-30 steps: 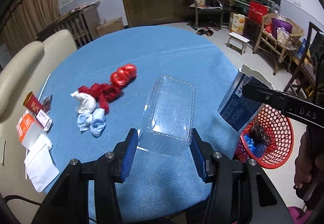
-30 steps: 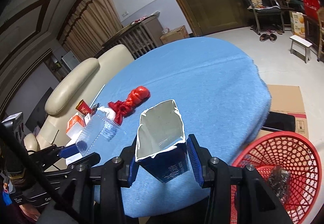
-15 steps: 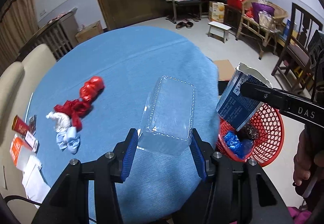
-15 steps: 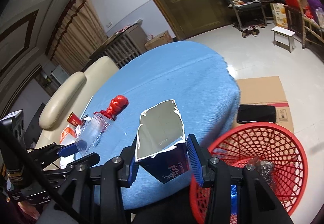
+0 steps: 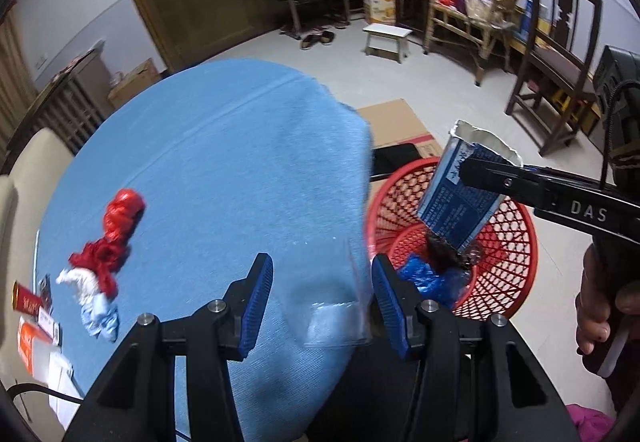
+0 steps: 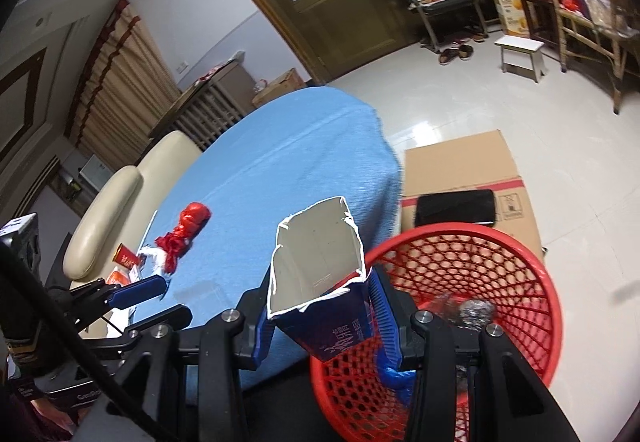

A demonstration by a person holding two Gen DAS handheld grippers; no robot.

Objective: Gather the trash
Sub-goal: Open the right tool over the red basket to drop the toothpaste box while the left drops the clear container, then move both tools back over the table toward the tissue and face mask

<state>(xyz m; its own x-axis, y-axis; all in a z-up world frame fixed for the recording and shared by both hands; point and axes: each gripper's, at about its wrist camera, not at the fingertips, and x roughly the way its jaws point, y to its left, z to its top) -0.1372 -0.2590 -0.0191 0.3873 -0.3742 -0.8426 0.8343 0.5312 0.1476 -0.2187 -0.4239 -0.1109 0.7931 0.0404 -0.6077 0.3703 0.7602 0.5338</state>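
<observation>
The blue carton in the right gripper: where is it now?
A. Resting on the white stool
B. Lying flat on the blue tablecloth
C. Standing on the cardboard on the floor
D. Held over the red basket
D: the right gripper clamps the blue carton above the red basket rim.

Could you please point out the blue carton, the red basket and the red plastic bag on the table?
blue carton [image 6: 340, 334]: right wrist view, on its printed blue side.
red basket [image 5: 516, 238]: left wrist view, on its mesh wall.
red plastic bag [image 5: 122, 216]: left wrist view, on its knotted upper bulge.
</observation>
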